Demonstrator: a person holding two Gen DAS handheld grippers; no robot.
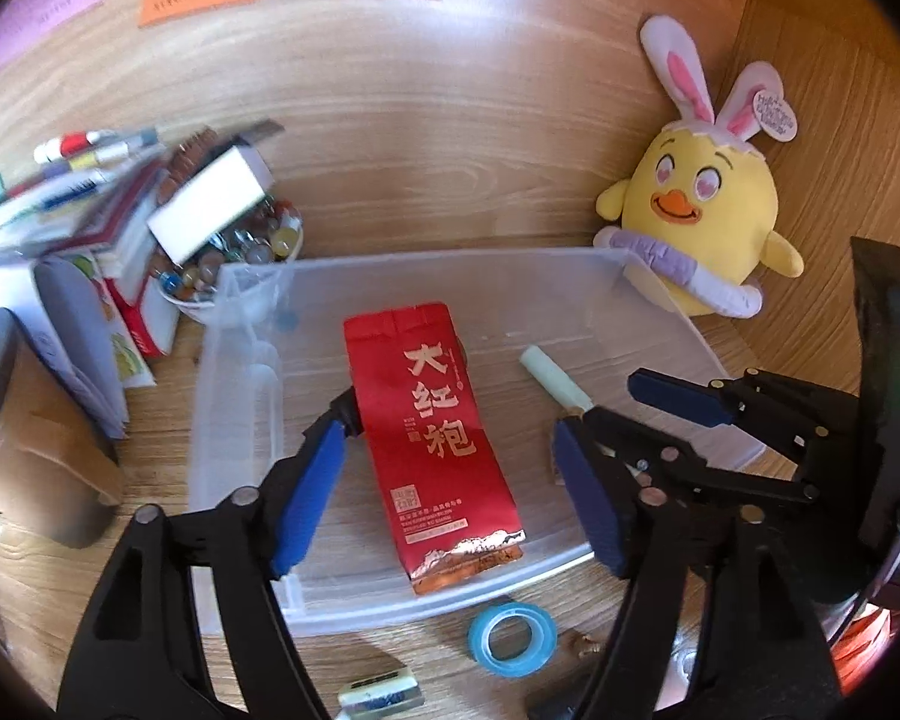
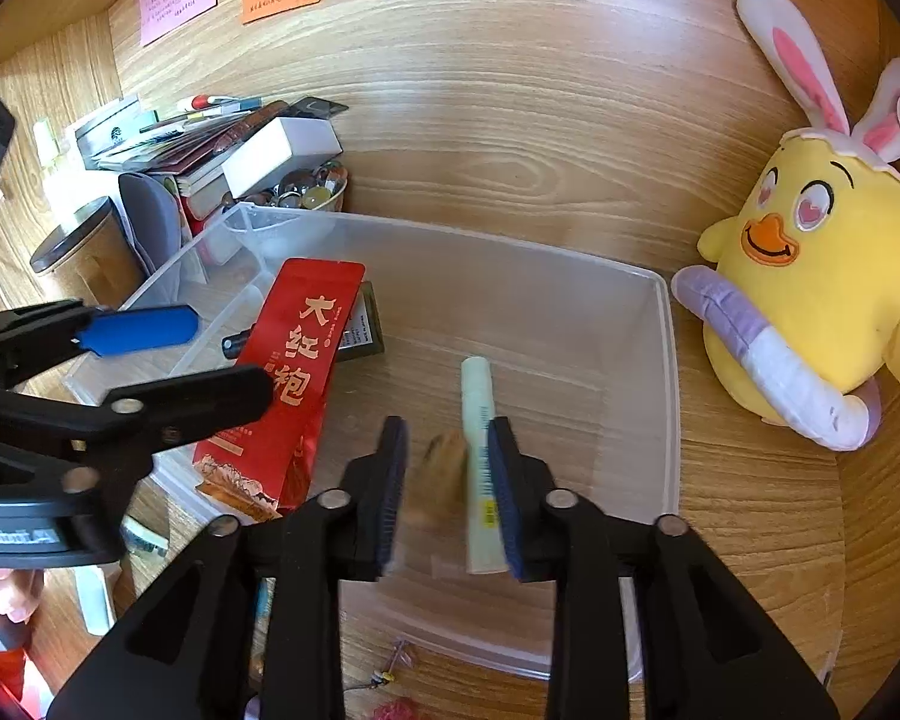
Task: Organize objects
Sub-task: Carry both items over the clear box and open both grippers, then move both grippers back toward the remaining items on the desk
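Observation:
A clear plastic bin stands on the wooden desk. In it a red tea packet lies flat, over a dark card. My left gripper is open, its blue pads either side of the packet without touching it. A pale green tube lies in the bin's right half. My right gripper is open around it: the tube rests against the right pad, well clear of the left one. A blurred brown shape shows between the fingers.
A yellow chick plush with bunny ears sits right of the bin. Left of it are stacked books and boxes, a bowl of glass marbles and a dark-lidded jar. A blue tape roll lies in front.

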